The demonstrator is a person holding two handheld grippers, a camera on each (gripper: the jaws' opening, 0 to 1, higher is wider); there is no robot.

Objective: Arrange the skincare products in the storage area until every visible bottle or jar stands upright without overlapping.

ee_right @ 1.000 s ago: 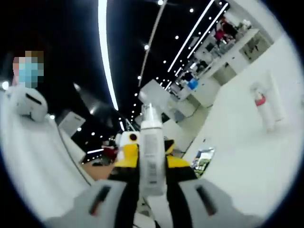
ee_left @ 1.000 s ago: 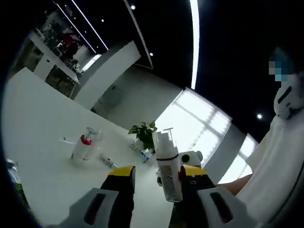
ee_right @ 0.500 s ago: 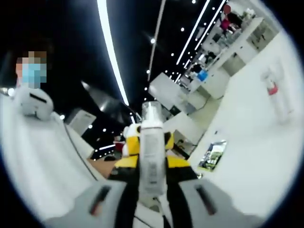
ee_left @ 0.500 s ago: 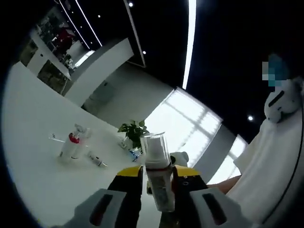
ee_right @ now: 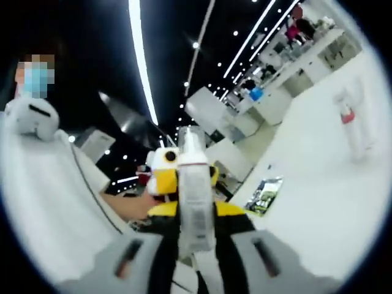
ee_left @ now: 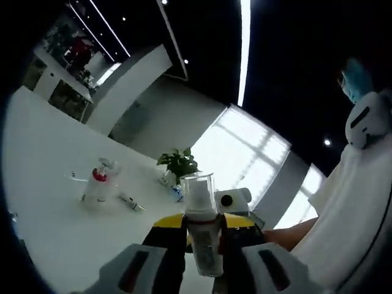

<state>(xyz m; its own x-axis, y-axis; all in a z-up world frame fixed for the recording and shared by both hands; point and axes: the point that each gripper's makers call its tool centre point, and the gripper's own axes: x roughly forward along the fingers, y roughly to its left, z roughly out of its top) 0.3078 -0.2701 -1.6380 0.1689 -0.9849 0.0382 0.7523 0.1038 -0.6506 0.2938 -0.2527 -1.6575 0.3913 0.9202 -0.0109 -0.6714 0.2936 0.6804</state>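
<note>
A white spray bottle with a clear cap stands up between the jaws of my left gripper, which press on both its sides. The same bottle shows in the right gripper view, where my right gripper is shut on its body. The left gripper reaches the bottle from the far side. A white tube with a red band stands on the white table, away from both grippers. That tube sits far right in the right gripper view.
A thin pen-like item lies beside the tube. A potted plant stands at the table's far edge. A green packet lies flat on the table. A person in white stands close on the right.
The left gripper's jaws have come in around the bottle that the right gripper holds. A second ago the bottle stood against the left gripper's right jaw only.
</note>
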